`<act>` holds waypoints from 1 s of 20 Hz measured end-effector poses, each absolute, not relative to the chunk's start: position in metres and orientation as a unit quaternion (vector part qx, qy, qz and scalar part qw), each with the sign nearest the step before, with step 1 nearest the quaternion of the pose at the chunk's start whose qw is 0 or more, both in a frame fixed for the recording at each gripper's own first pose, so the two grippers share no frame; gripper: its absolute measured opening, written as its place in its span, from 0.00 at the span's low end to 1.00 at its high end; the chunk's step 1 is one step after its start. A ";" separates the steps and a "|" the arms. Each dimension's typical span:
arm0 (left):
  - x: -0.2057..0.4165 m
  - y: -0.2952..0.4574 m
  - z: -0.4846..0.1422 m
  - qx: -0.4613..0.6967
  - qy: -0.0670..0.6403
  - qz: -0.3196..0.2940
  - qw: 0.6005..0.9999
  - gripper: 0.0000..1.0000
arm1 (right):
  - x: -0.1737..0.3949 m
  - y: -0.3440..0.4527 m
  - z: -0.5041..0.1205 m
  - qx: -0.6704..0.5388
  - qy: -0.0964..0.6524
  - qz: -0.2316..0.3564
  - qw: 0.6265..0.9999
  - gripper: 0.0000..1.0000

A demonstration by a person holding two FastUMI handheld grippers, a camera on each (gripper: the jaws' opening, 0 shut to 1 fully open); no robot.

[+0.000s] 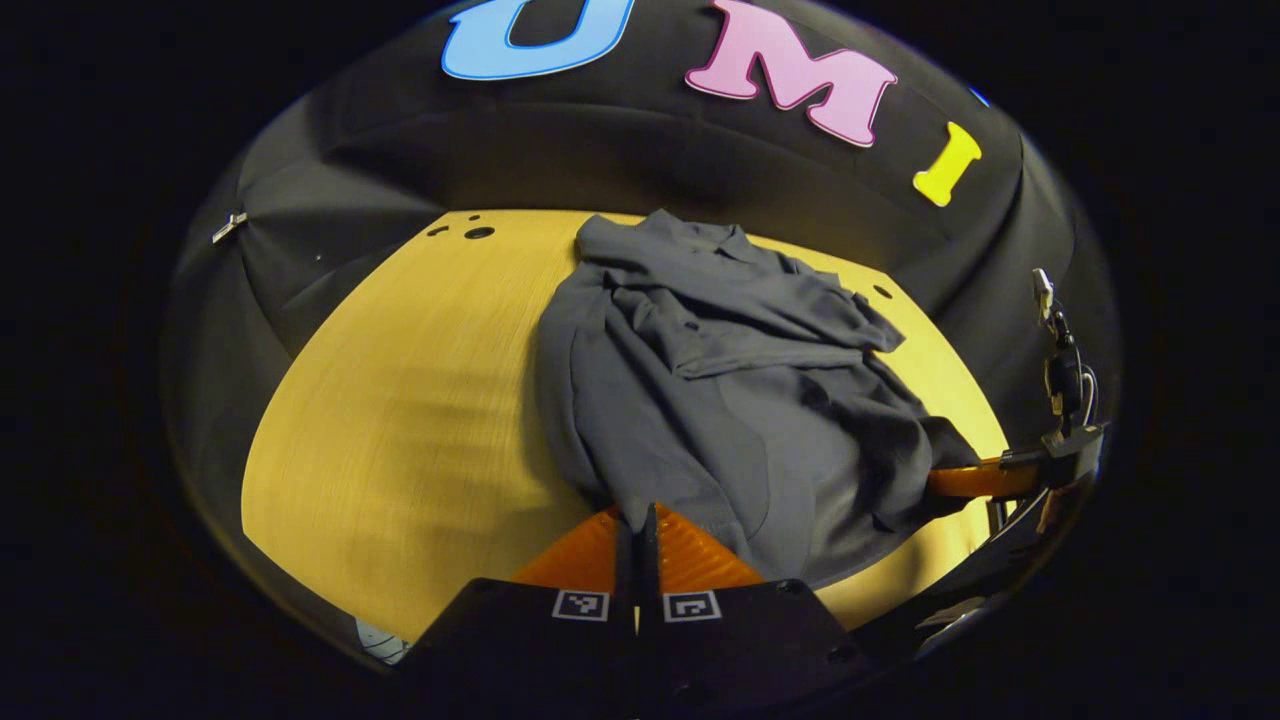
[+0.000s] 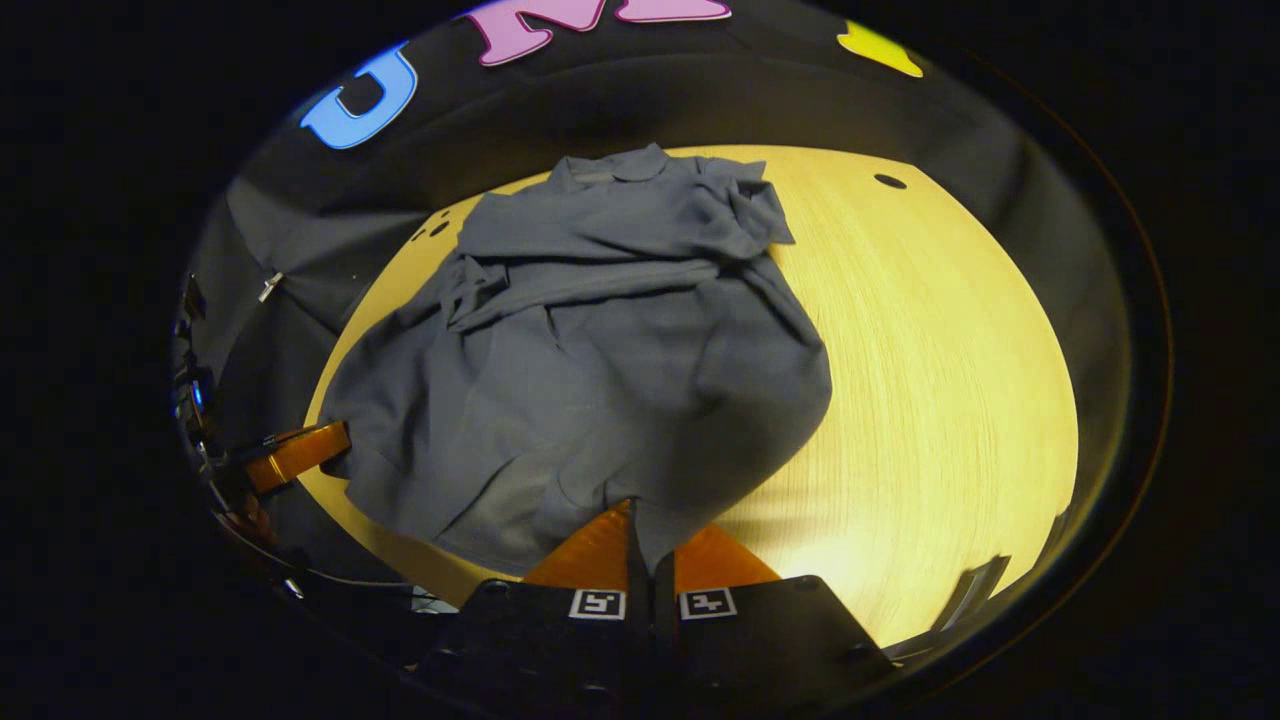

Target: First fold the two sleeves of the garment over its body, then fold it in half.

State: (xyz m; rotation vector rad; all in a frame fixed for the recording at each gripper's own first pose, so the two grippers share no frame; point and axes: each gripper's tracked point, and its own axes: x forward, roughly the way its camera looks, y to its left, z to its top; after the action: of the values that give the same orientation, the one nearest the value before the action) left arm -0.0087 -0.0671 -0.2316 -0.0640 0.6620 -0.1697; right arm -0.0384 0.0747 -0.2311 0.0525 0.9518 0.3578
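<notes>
A dark grey garment (image 1: 720,400) lies on the yellow wooden table (image 1: 400,420), with both sleeves (image 1: 760,335) folded across its upper body. My left gripper (image 1: 636,512) is shut on the garment's near hem at one corner. In the right gripper view the same garment (image 2: 600,360) spreads over the table (image 2: 950,380), and my right gripper (image 2: 640,508) is shut on the hem at the other corner. The left gripper (image 2: 298,452) also shows far left in the right gripper view, and the right gripper (image 1: 975,478) at the right in the left gripper view.
Small dark holes (image 1: 478,232) mark the table's far left corner, and one hole (image 2: 889,181) sits at the far right. The booth's black cloth wall (image 1: 640,150) rises behind the table. Bare wood lies to either side of the garment.
</notes>
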 end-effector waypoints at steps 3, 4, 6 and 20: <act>0.002 -0.073 -0.214 -0.047 0.314 -0.083 0.945 0.06 | -0.019 0.077 -0.215 0.024 0.438 0.180 0.880 0.05; 0.007 -0.074 -0.207 -0.052 0.310 -0.083 0.946 0.06 | -0.011 0.077 -0.208 0.024 0.431 0.184 0.883 0.05; 0.019 -0.073 -0.190 -0.059 0.296 -0.080 0.950 0.06 | 0.006 0.079 -0.196 0.028 0.418 0.190 0.888 0.05; 0.129 -0.078 -0.111 -0.052 0.231 -0.074 0.969 0.06 | 0.125 0.075 -0.141 0.050 0.345 0.188 0.918 0.05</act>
State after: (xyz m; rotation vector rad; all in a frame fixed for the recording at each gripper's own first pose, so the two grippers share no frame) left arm 0.1293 -0.0782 -0.1107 -0.1056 0.4677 -0.1493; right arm 0.1253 0.0749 -0.1407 0.1033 0.7094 0.3874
